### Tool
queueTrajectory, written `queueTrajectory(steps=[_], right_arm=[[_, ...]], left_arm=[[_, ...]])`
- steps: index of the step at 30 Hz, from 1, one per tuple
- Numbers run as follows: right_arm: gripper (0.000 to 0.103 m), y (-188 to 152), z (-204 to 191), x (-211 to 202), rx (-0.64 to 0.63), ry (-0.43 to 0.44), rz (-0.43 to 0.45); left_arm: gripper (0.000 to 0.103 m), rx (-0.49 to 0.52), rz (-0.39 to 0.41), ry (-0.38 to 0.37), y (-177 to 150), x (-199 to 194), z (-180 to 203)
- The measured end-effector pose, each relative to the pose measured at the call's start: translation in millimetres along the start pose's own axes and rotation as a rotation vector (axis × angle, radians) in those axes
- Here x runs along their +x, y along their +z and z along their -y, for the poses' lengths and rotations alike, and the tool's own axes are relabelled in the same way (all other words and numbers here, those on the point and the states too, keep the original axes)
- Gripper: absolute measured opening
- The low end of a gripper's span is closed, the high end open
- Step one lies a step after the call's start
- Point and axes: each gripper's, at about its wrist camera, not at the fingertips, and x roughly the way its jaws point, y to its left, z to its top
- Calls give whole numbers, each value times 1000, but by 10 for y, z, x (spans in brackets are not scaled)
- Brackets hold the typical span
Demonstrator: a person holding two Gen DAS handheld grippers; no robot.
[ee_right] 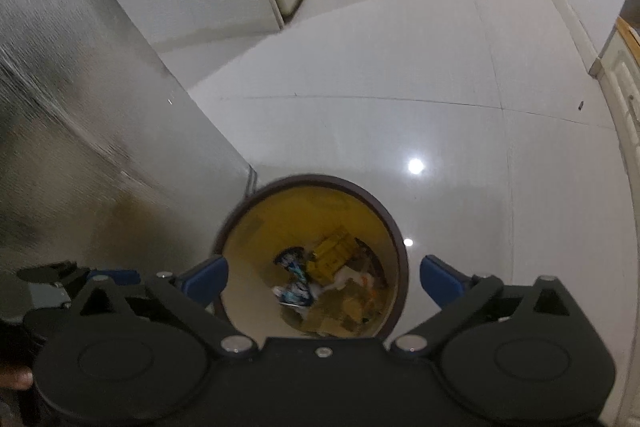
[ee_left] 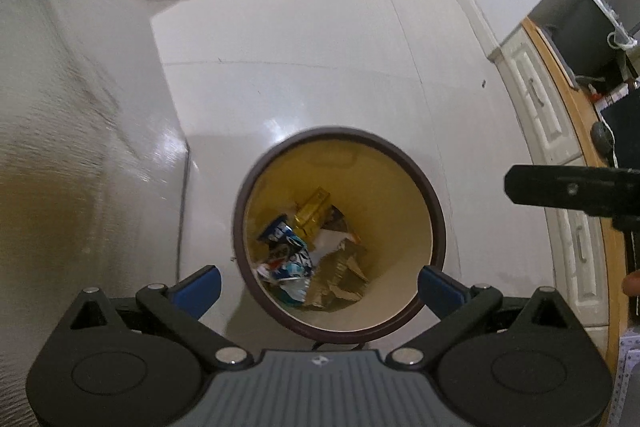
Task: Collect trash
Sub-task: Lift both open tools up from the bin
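A round waste bin (ee_left: 436, 211) with a dark brown rim and yellow inside stands on the pale floor, seen from above in both wrist views. Inside lie a blue-and-white wrapper (ee_left: 288, 259), a gold packet (ee_left: 314, 213) and torn brown cardboard (ee_left: 340, 279). My left gripper (ee_left: 320, 285) hangs above the bin's mouth, its blue pads wide apart with nothing between them. My right gripper (ee_right: 324, 285) is also over the bin (ee_right: 394, 227), open and empty. The same wrapper (ee_right: 294, 291) and gold packet (ee_right: 334, 255) show below it.
A shiny metal appliance side (ee_left: 80, 147) rises close on the left of the bin. White cabinet drawers (ee_left: 540, 115) under a wooden counter edge (ee_left: 572, 115) run along the right. Part of the other gripper (ee_left: 572, 191) juts in from the right. Tiled floor (ee_left: 320, 67) stretches ahead.
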Motion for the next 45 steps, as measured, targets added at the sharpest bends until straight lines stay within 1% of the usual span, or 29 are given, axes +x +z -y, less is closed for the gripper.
queueTrajectory(steps=[2, 4, 9, 12, 17, 21, 23, 29, 32, 36, 41, 45], right_arm=[[103, 5, -47, -142, 14, 13, 13], [103, -4, -122, -287, -3, 11, 32], [103, -32, -207, -651, 17, 17, 68], [103, -49, -233, -897, 18, 3, 110], [103, -100, -281, -1299, 13, -25, 199], [103, -199, -351, -1643, 3, -28, 258], [103, -280, -389, -1831, -2, -29, 292], [103, -547, -509, -2314, -19, -42, 368], [103, -708, -573, -2533, -18, -48, 394], [103, -925, -655, -2809, -35, -59, 454], [103, -1189, -800, -3049, -45, -84, 501], [103, -1410, -906, -3194, -77, -117, 540]], left_arm=[[103, 1, 20, 25, -7, -160, 21], [103, 4, 38, 44, -19, -312, 46], [103, -1, 95, 51, -74, -724, 95], [103, -3, 126, 85, -115, -971, 148], [103, -4, 190, 72, -236, -1400, 226], [103, 11, 239, 105, -363, -1737, 321], [103, 13, 262, 113, -429, -1891, 342], [103, 27, 338, 99, -656, -2324, 428], [103, 38, 374, 101, -786, -2512, 479], [103, 49, 420, 104, -946, -2724, 501], [103, 65, 472, 140, -1143, -2990, 528], [103, 73, 501, 151, -1303, -3142, 527]])
